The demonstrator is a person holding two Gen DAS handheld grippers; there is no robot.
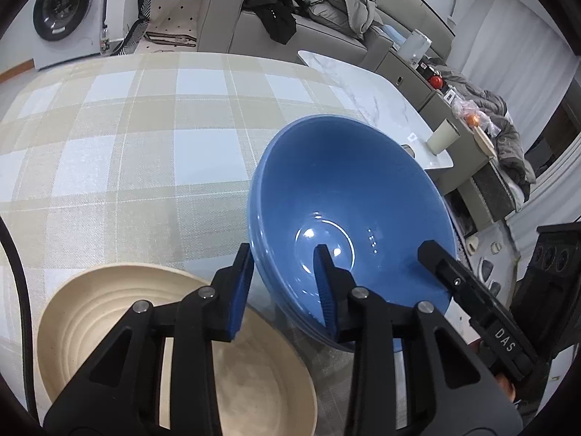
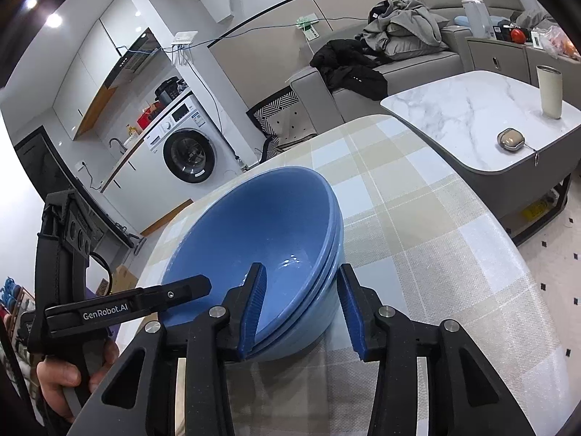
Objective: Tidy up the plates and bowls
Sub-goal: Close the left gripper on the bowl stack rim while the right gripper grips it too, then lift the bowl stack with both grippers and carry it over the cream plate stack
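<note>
Blue-padded jaws of the left gripper [image 1: 283, 290] and right gripper [image 2: 301, 309] are seen narrowed astride opposite rims of the stacked blue bowls [image 1: 348, 210] on the checked tablecloth [image 1: 127, 127], beside a cream bowl [image 1: 174, 348]; contact cannot be confirmed. Glazed ceramic (probably heavy, slippery, breakable) is best gripped at the rim from both sides.

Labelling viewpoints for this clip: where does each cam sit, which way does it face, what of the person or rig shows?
Left wrist: on the left gripper, angled down over the checked tablecloth; its fingers straddle the near rim of the stacked blue bowls, cream bowl beside them; the right gripper's finger shows at right.
Right wrist: on the right gripper, aimed down at the same stack from the other side; the left gripper and its hand show at left.
Shared: blue bowls, tablecloth, sofa, washing machine.
</note>
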